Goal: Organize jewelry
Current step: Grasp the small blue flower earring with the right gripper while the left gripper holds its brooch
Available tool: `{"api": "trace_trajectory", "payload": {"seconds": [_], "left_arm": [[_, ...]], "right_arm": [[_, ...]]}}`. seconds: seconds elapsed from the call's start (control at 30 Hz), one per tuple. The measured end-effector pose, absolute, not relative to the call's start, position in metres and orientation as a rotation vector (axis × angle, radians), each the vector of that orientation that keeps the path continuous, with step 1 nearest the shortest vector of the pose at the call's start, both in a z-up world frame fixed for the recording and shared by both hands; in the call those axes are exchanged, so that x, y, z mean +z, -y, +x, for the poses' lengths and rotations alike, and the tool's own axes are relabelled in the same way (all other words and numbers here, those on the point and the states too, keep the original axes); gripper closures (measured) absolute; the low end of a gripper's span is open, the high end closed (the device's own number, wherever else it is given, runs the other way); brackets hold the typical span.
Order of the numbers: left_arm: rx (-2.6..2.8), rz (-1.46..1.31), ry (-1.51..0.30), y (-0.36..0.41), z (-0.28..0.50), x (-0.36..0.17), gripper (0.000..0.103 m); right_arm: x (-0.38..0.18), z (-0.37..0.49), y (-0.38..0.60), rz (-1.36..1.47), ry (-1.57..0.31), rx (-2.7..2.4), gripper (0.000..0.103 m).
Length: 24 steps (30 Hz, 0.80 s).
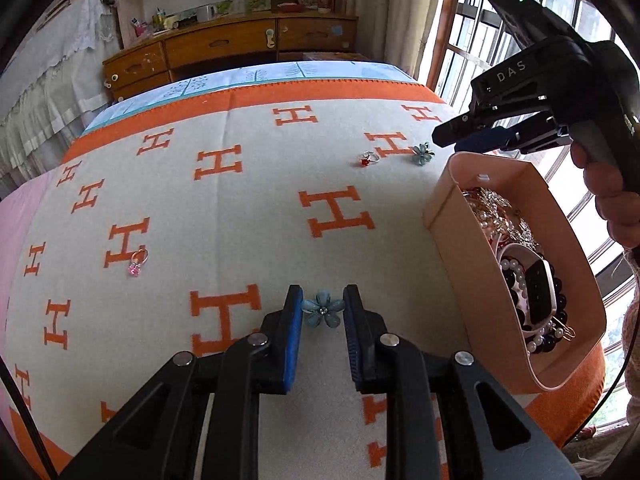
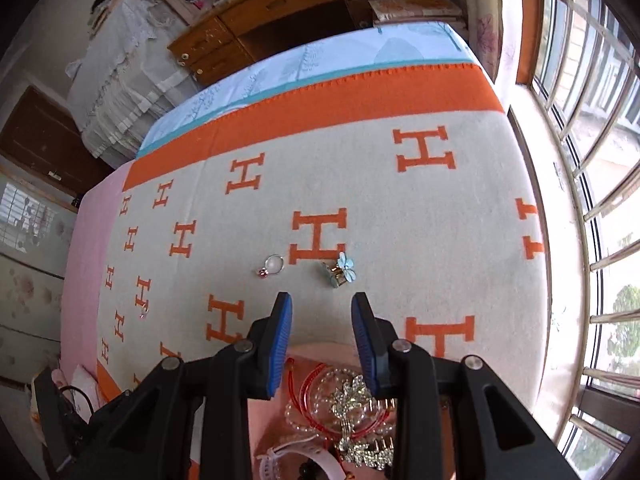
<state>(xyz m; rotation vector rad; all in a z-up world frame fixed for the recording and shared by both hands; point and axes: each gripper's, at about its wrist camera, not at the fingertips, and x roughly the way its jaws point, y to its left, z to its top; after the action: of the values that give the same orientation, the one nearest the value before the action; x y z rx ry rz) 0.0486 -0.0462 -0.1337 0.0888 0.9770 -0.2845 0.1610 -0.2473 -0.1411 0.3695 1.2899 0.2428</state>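
Blue enamel petals mark the piece in play: a small flower clip (image 1: 323,312) sits between the blue pads of the left gripper (image 1: 322,316), the jaws drawn in narrow with a pad against the petals on each side. Judging by that fit, the clip is gripped and ready to travel. It sits at or just above the cream blanket (image 1: 248,208), patterned with orange H shapes; whether it has left the cloth cannot be told.

To the right of the clip, close by, stands the peach box (image 1: 452,240), its open top facing up and already heaped with pearl strands, dark beads, a watch and sparkling pieces. The coming move turns on this: the box lies to the right of the left gripper and slightly farther, so the clip must be carried rightward over the near wall.

The right gripper (image 2: 322,320) hovers above the far end of the box, jaws partly apart with nothing between them. Just beyond it on the blanket lie a second blue flower clip (image 2: 343,270) and a red-stone ring (image 2: 271,266), nearer this hand. A pink-stone ring (image 1: 138,262) lies well apart, on the left.
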Motion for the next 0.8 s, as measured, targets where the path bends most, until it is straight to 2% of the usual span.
{"api": "trace_trajectory", "payload": {"seconds": [0.47,0.8], "left_arm": [[-0.303,0.016,-1.023,0.030,0.064,-0.144,0.085],[-0.323,-0.009,-1.031,0.023,0.066,-0.145,0.085]], "right_arm": [[-0.168,0.184,0.254,0.613,-1.431,0.161,0.072],[-0.165,0.196,0.244,0.539,-1.398,0.091,0.072]]}}
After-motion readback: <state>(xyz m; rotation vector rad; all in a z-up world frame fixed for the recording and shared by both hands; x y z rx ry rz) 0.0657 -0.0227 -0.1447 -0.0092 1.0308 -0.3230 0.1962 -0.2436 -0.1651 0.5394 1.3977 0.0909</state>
